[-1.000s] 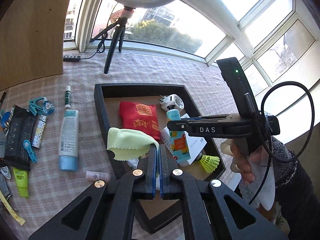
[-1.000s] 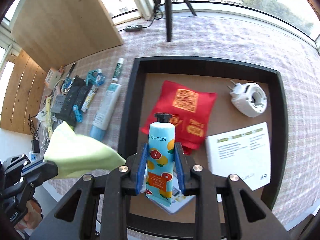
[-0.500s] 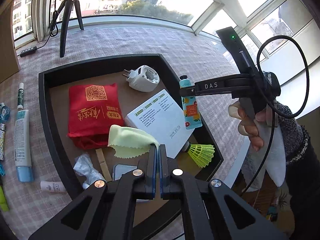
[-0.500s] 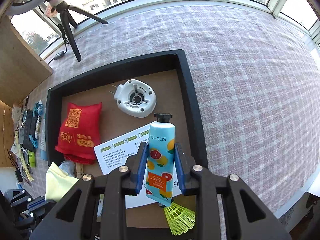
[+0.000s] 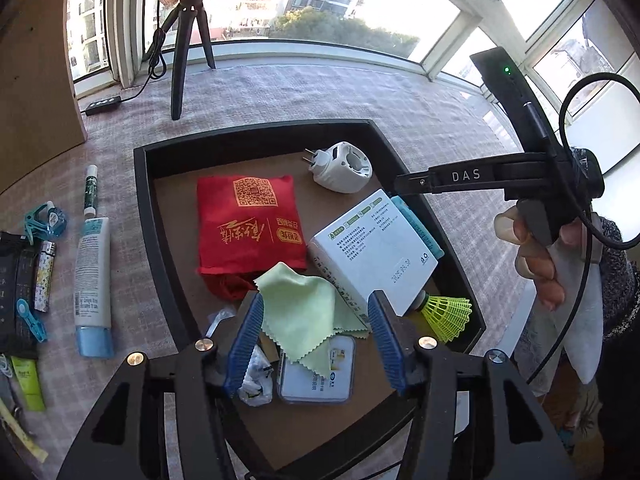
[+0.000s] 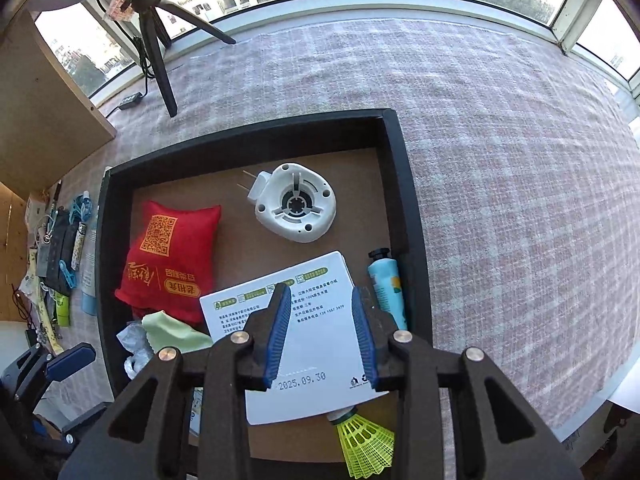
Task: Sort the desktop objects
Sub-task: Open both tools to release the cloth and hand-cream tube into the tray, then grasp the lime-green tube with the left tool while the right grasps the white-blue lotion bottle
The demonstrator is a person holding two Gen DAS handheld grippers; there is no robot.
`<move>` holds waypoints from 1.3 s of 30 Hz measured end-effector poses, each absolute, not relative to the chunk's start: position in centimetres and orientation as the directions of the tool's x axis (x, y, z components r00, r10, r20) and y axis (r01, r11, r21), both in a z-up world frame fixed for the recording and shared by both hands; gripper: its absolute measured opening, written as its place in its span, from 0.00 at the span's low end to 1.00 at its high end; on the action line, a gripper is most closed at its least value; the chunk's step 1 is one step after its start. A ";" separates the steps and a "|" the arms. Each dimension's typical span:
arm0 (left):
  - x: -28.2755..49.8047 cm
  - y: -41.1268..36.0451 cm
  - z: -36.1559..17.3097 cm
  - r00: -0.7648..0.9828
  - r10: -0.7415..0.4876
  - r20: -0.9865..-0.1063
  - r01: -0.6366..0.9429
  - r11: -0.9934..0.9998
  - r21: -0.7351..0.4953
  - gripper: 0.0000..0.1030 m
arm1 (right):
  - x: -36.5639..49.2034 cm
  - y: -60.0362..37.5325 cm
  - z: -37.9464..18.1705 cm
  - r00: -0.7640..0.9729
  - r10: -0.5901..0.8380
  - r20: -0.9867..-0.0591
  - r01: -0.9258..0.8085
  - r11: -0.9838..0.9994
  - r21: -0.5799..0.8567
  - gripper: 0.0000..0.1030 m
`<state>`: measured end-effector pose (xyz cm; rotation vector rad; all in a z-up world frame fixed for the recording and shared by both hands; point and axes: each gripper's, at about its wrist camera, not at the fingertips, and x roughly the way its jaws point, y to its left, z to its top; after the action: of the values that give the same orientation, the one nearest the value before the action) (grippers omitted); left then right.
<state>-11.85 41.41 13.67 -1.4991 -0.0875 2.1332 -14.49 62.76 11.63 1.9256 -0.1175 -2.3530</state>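
While both grippers hang over black tray (image 5: 160, 216), jaws just opened. Left gripper (image 5: 316, 336) wide, nothing pressed; green cloth (image 5: 304, 312) lies loose below, over card case (image 5: 320, 372). Right gripper (image 6: 322, 336) half-wide, empty, above white box (image 6: 312, 344). Hand cream tube (image 6: 386, 288) lies along right tray wall, beside box. Free floor only near white plug adapter (image 6: 296, 208); checked tablecloth (image 6: 500, 200) right of tray bare.

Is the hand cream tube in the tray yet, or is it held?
In the tray: the tube lies against the right wall, clear of the open right claw.
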 end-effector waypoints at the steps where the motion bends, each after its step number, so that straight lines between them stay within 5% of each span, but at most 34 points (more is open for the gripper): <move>1: -11.9 40.9 13.7 -0.254 0.444 -0.859 -0.371 -0.865 -0.337 0.51 | -14.5 62.2 11.9 -0.197 -0.130 -0.972 0.034 -0.991 0.126 0.30; 22: -11.7 23.2 10.4 -0.346 0.273 -0.898 -0.049 -0.961 -0.273 0.51 | -15.9 43.2 13.1 -0.114 -0.253 -0.961 0.313 -0.927 0.207 0.30; 39: -12.3 13.5 3.6 -0.257 0.097 -0.962 0.074 -0.990 -0.120 0.54 | -16.0 30.3 5.6 0.041 -0.179 -0.983 0.332 -0.925 0.183 0.41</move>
<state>-12.32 13.51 3.63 -1.9060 -0.2190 2.4690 -16.04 30.26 5.59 1.9652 0.1542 -1.9449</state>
